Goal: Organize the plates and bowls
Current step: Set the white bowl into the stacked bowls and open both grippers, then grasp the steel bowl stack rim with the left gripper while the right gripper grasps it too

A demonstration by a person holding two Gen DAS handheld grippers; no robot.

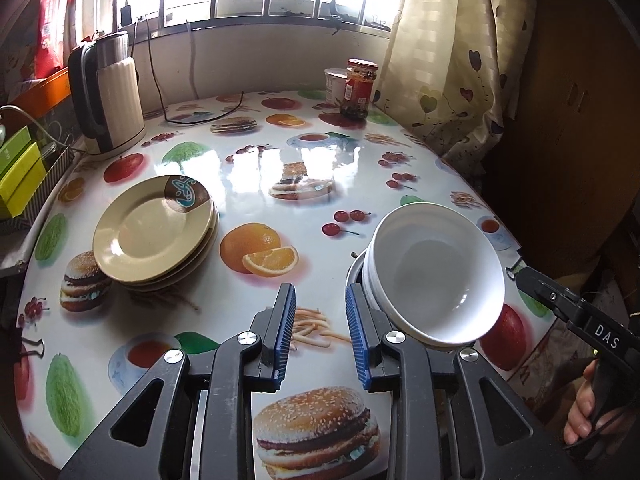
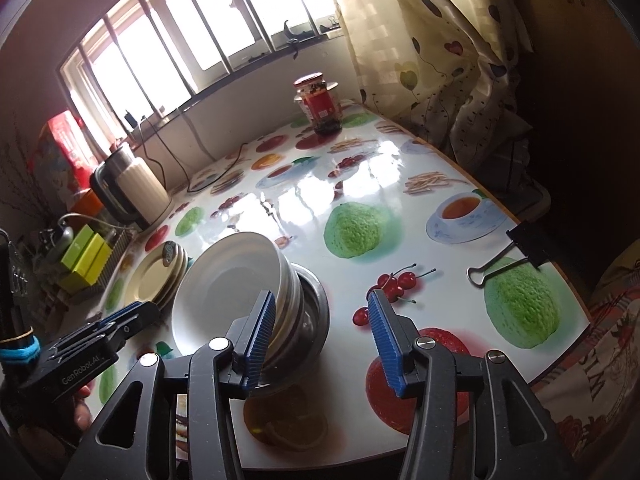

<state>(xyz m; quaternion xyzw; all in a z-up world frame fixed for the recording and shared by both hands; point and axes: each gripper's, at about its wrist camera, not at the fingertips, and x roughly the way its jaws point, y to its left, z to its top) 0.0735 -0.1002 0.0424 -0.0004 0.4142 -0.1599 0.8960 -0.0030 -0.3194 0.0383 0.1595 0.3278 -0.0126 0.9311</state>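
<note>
A stack of white bowls (image 1: pixel 436 276) sits nested in a steel bowl (image 1: pixel 354 274) on the fruit-print table (image 1: pixel 256 160); the stack leans. It also shows in the right wrist view (image 2: pixel 228 292), with the steel bowl (image 2: pixel 316 312) under it. A stack of beige plates (image 1: pixel 154 228) lies to the left, also in the right wrist view (image 2: pixel 154 280). My left gripper (image 1: pixel 320 334) is open and empty, just left of the bowls. My right gripper (image 2: pixel 322 340) is open and empty, its left finger beside the bowl stack.
An electric kettle (image 1: pixel 108 92) with its cord stands at the back left. A red-lidded jar (image 1: pixel 358 88) and a white cup (image 1: pixel 334 84) stand at the back. A binder clip (image 2: pixel 508 256) grips the right table edge. Curtain (image 1: pixel 460 60) hangs at right. Yellow-green boxes (image 1: pixel 18 176) sit left.
</note>
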